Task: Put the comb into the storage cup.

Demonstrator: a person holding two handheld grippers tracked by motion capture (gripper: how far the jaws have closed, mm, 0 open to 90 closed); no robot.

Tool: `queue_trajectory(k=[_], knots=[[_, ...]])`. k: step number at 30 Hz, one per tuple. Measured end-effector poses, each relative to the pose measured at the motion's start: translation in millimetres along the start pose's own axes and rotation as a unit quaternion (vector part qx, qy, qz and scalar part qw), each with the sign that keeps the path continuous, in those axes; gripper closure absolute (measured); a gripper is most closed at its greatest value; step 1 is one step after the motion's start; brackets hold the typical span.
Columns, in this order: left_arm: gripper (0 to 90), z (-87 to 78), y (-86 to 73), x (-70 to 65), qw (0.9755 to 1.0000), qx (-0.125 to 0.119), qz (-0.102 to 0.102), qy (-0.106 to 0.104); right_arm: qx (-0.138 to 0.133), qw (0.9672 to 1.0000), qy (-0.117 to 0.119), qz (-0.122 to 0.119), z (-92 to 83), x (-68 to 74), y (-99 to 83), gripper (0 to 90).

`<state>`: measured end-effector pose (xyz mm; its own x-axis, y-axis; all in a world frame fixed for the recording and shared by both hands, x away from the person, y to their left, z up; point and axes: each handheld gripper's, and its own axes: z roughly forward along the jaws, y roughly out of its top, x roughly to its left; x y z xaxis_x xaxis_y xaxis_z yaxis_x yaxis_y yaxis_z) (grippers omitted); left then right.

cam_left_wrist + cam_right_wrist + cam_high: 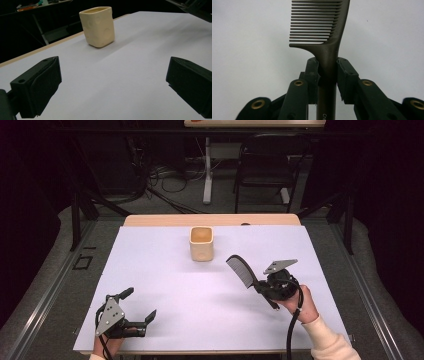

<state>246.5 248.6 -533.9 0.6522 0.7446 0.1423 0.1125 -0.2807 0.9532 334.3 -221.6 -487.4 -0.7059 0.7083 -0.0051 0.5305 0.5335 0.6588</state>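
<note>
While nothing stirs on it, bench: white-covered and broad, bare but for one cup, with both hands at the near edge.
Cup: cream, squarish, upright near the far middle, well apart from both tongs; looks rigid and probably light, its open mouth wide enough to take a comb.
Left tongs: released, jaws spread wide and empty, low over the near left corner and facing the cup.
Right tongs: clenched on the comb's handle, held above the bench's right side.
Comb: dark, thin, stiff plastic by the look, teeth up and away; best held by the solid handle, as here, since the fine teeth could bend or slip.
</note>
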Motion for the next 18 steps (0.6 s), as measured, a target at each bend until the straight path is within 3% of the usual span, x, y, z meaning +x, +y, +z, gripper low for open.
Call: queue_trajectory(k=[18], knots=[[0.2,0.0,0.0,0.1,1.0,0.0,0.0,0.001,-0.053,0.9985,-0.015,0.008,-1.8,-1.9,0.5,72.1]])
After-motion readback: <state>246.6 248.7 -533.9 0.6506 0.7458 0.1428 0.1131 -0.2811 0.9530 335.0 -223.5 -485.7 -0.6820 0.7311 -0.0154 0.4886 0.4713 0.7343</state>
